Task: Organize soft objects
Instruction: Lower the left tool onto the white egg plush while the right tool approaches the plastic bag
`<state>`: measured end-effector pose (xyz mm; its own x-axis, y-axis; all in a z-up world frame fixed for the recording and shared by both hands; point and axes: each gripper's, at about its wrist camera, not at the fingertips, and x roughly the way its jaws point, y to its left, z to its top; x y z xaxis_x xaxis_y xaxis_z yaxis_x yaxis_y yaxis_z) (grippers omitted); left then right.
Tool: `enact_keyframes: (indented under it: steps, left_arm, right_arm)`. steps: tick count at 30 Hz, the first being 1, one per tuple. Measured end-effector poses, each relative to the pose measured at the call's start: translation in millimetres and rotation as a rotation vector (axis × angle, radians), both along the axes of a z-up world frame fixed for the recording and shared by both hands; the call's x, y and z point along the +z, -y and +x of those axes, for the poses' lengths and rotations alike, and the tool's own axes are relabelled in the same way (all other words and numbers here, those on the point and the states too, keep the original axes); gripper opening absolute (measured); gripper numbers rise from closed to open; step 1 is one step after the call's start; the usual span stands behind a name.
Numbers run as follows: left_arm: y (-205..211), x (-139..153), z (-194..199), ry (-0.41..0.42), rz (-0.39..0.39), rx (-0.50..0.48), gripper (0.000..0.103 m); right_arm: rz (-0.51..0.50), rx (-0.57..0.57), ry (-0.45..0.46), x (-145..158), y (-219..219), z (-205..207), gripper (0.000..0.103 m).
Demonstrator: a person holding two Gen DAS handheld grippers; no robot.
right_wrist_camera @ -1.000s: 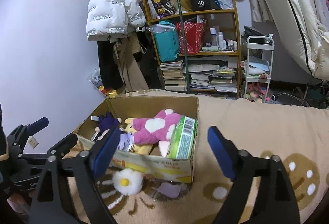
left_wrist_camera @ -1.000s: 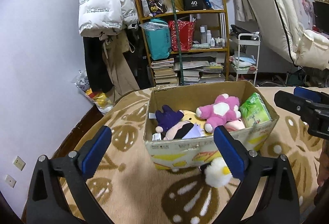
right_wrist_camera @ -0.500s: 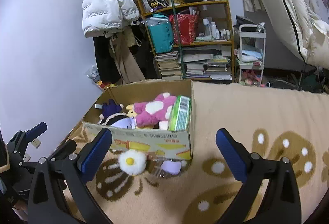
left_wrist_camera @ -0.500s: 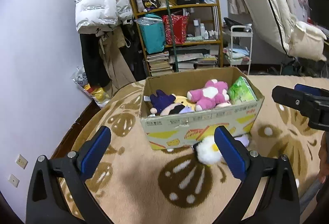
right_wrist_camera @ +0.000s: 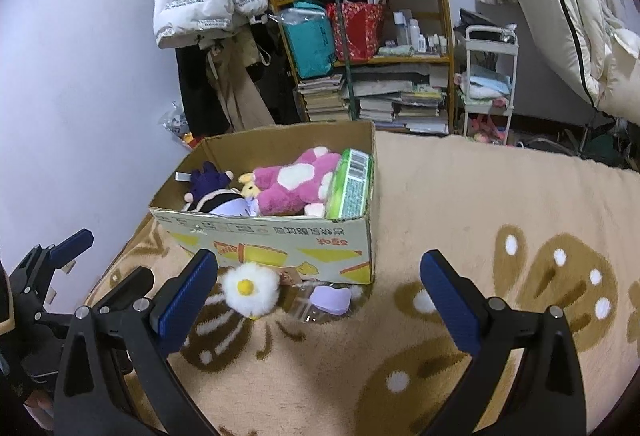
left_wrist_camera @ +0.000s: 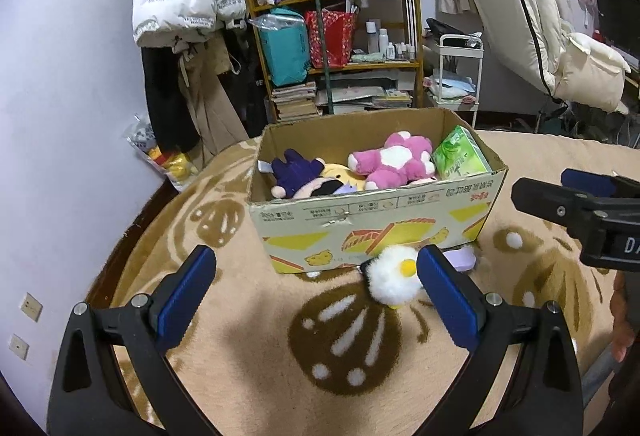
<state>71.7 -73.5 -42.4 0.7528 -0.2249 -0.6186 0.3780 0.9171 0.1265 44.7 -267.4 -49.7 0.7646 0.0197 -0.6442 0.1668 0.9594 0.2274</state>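
fluffy white flower toy (left_wrist_camera: 391,280), yellow centre, on blanket | box (left_wrist_camera: 372,224): pink plush (left_wrist_camera: 394,163), dolls, green pack | left tongs (left_wrist_camera: 316,294), right tongs (right_wrist_camera: 318,294) spread wide, empty

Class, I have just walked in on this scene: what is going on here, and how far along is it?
A person is tidying soft toys into a cardboard box on a patterned blanket. Both the left gripper and the right gripper are open and empty. A pink plush, other toys and a green tissue pack are in the box. A white fluffy flower and a small purple item lie outside, in front of the box.
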Motion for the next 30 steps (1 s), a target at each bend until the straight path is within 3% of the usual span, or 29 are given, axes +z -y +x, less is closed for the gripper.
enact_keyframes:
  steps: [13, 30]
  left_arm:
    - [12, -28, 29, -0.103, -0.040, -0.031, 0.100]
    - [39, -68, 43, -0.168, 0.032, -0.109, 0.100]
  right_arm:
    - [0.058, -0.022, -0.114, -25, 18, 24, 0.103]
    - [0.118, -0.040, -0.247, -58, 34, 50, 0.103]
